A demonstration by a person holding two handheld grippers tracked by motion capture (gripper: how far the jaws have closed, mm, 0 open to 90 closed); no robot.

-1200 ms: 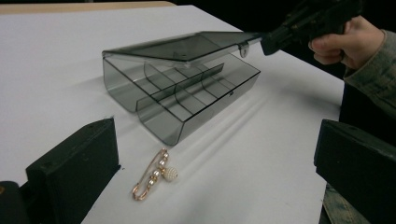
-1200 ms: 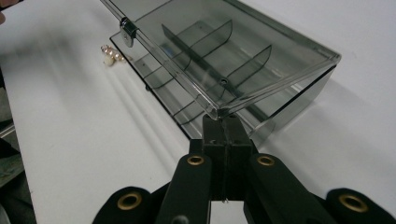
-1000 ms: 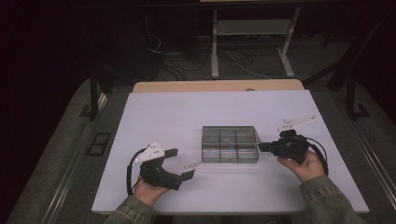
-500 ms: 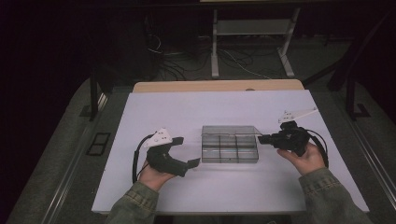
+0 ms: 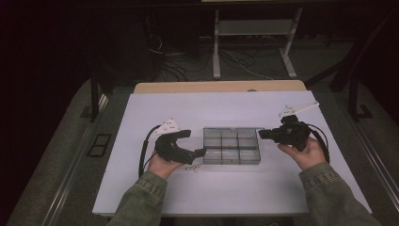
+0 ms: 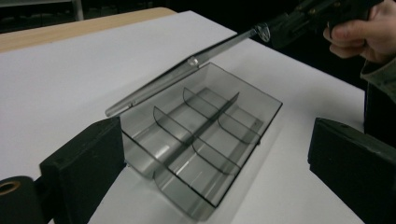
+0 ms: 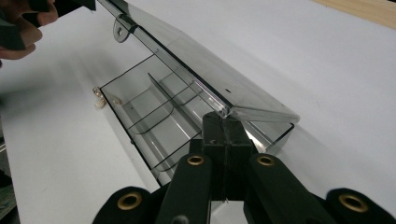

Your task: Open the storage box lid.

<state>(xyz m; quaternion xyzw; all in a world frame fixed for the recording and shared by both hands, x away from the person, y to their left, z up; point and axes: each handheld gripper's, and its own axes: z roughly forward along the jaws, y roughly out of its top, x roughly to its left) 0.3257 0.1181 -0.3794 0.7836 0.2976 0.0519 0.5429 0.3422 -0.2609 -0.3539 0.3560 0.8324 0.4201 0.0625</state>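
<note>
A smoky clear compartment box (image 5: 230, 151) lies mid-table, its dividers bare in the left gripper view (image 6: 201, 135). Its hinged lid (image 7: 201, 60) is tilted up. My right gripper (image 5: 261, 134) is shut on the lid's edge, with the jaws pressed together on it in the right gripper view (image 7: 226, 135). The lid (image 6: 187, 70) slants up toward that gripper in the left gripper view. My left gripper (image 5: 201, 151) stands open at the box's left side. Its jaws are wide apart on either side of the box's near end (image 6: 219, 140) and touch nothing.
A few small pale pieces (image 5: 190, 167) lie on the white table (image 5: 188, 108) just left of the box, seen also in the right gripper view (image 7: 99, 99). A wooden strip (image 5: 216, 86) runs along the far edge. Cables and a stand sit on the dark floor beyond.
My left gripper has moved right, up to the box's left side. My right gripper has risen a little with the lid's edge in it, so the lid stands further up.
</note>
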